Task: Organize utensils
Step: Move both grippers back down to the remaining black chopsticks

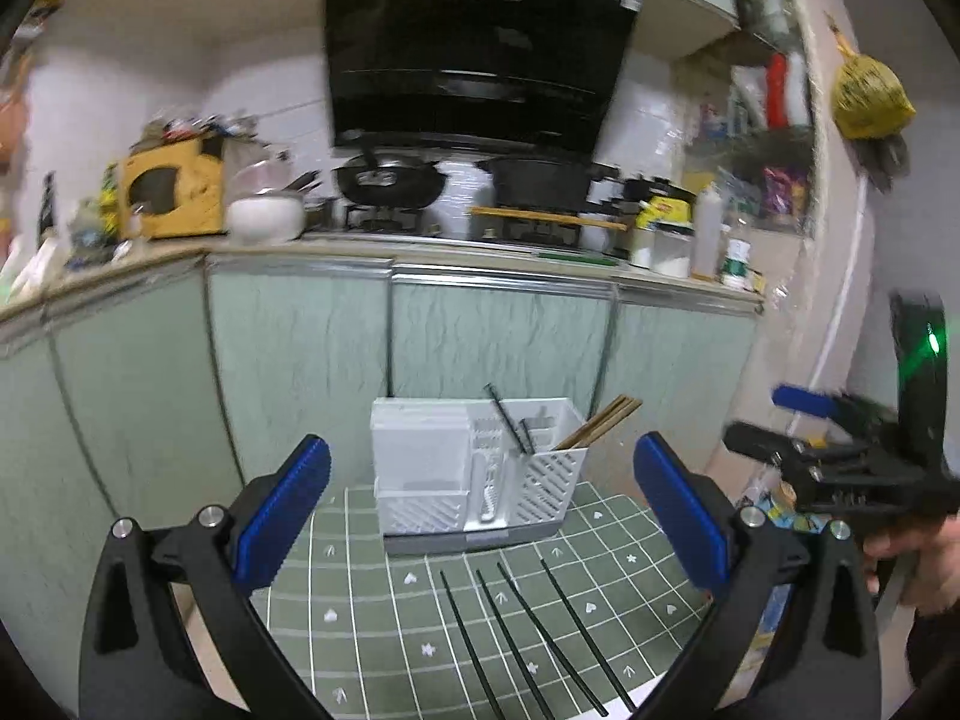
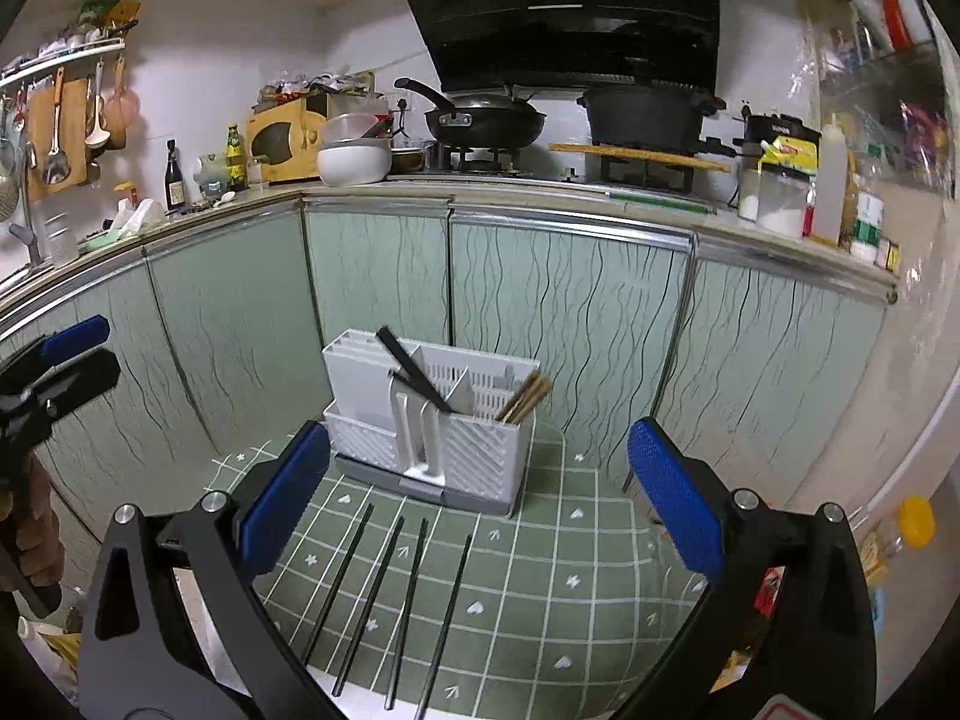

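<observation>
Kitchen, green tiled mat [image 2: 540, 570]. Four black chopsticks [image 2: 408, 588] loose at lower centre, white utensil rack [image 2: 432, 420] behind. Left gripper [image 1: 480, 516] and right gripper [image 2: 480, 498] both spread wide, empty. Chopsticks likely light, stiff, slippery; pinch mid-length.

A lived-in home kitchen. Centred on a gas stove [image 2: 474, 159] carrying a black frying pan [image 2: 483, 117]; directly above it, a dark range hood [image 2: 570, 6]; right of it, a black pot [image 2: 645, 114], then a squeeze bottle [image 2: 833, 180] and jars. Left of the stove, a white bowl [image 2: 353, 162], a yellow box [image 2: 282, 141] and bottles [image 2: 174, 177]. Farther left, ladles and a cutting board [image 2: 60, 126] hanging on the wall. Below the stove, pale green cabinet doors [image 2: 372, 276] with wavy lines.
</observation>
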